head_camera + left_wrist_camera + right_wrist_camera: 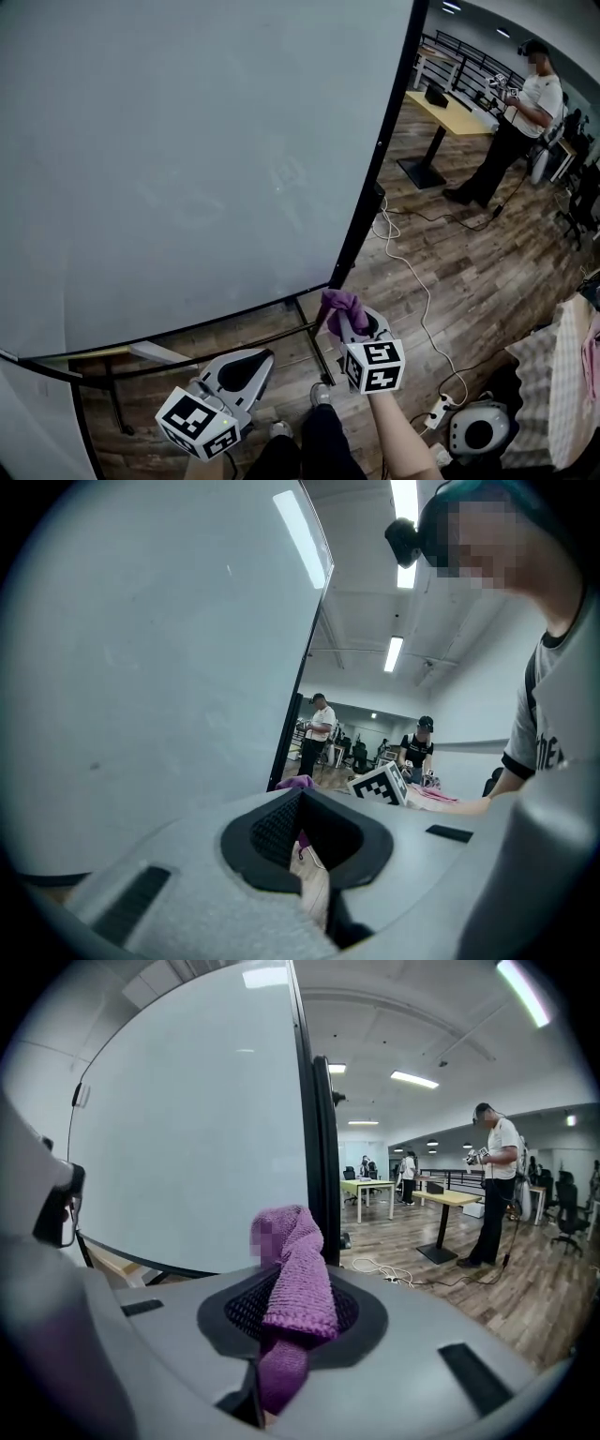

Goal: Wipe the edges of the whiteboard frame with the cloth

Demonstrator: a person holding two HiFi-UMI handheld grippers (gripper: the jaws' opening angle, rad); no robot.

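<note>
I hold the right gripper clamped on the cloth beside the frame; left gripper jaws together, empty.

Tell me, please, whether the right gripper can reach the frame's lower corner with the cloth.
Probably yes: the right gripper, shut on the cloth, is just below the frame corner, with nothing between.
</note>
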